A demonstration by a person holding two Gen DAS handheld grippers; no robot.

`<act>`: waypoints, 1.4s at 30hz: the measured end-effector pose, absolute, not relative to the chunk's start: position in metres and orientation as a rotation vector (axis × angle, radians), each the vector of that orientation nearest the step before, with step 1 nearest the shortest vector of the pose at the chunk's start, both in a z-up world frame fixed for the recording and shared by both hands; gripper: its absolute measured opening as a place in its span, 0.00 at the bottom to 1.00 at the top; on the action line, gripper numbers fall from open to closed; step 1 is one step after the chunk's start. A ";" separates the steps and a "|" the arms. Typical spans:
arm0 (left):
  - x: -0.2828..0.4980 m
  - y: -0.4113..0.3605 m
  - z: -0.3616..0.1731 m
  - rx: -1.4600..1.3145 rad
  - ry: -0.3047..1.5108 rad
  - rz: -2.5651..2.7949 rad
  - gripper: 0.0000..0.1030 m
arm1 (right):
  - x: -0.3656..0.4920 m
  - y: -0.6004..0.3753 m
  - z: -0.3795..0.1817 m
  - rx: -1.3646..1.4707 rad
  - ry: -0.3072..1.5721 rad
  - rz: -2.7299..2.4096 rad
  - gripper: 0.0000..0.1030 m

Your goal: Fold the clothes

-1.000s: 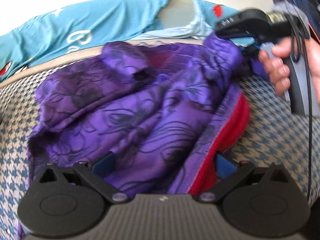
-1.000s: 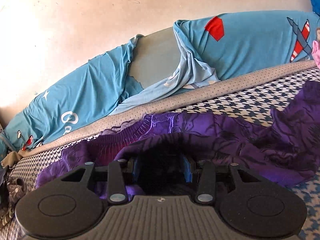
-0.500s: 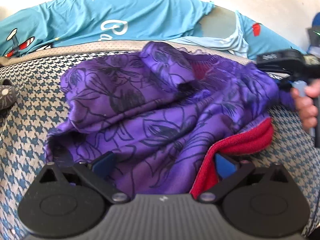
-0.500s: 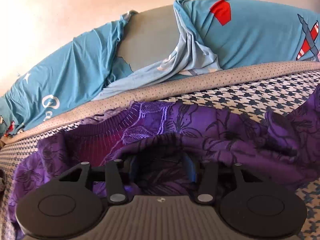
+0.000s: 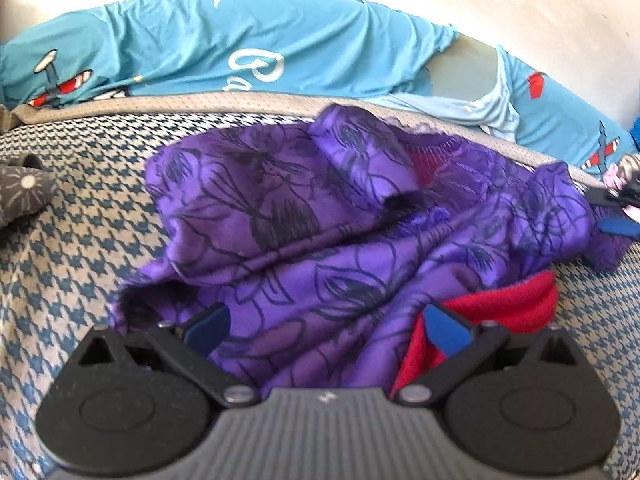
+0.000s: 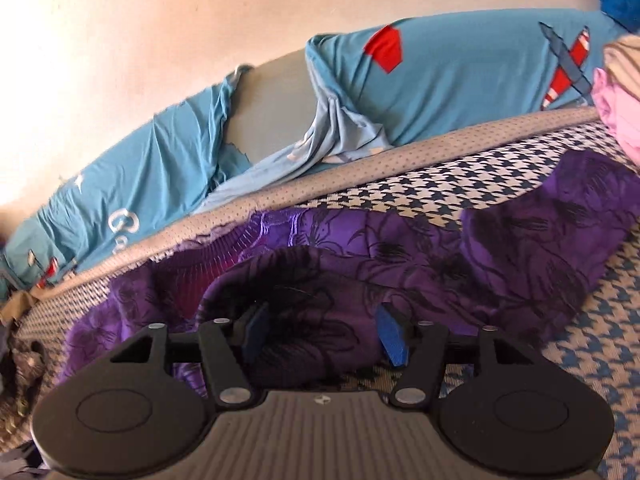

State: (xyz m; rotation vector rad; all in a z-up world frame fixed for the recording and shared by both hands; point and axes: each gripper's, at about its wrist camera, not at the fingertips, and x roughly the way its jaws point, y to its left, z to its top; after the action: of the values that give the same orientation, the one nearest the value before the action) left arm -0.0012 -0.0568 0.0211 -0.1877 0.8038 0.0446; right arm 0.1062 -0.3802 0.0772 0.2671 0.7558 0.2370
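The purple garment (image 5: 340, 240) is heaped, unfolded, on the bed (image 5: 72, 248). It is straddled, ungripped, by the spread left hand-held gripper (image 5: 326, 326); the right hand-held gripper (image 6: 324, 330) is being opened over it. Folding is barely begun.

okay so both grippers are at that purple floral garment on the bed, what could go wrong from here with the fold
1. The right gripper has its jaws opening, with a hump of the purple garment between its pads, so that fold may slump.
2. The left gripper stands open over bunched cloth where the red lining shows; closing there could pinch several layers together.
3. The garment's far edge lies at the mattress border, so a push may slide it off.
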 end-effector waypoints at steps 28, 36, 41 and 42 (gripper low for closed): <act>0.006 -0.040 0.009 -0.252 0.863 0.114 1.00 | 0.092 -0.329 0.026 0.314 0.961 0.317 0.54; 0.003 -0.045 0.009 -0.202 0.853 0.085 1.00 | 0.073 -0.323 0.026 0.271 0.886 0.278 0.10; -0.010 -0.040 0.015 -0.196 0.837 0.061 1.00 | 0.040 -0.331 0.039 0.316 0.796 0.197 0.09; -0.013 -0.041 0.017 -0.186 0.829 0.055 1.00 | 0.030 -0.333 0.042 0.325 0.773 0.177 0.09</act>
State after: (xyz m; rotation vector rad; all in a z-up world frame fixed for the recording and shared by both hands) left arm -0.0133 -0.0408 0.0172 -0.1862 0.8290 0.0551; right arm 0.0299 -0.3330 0.0419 0.3248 0.7729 0.1766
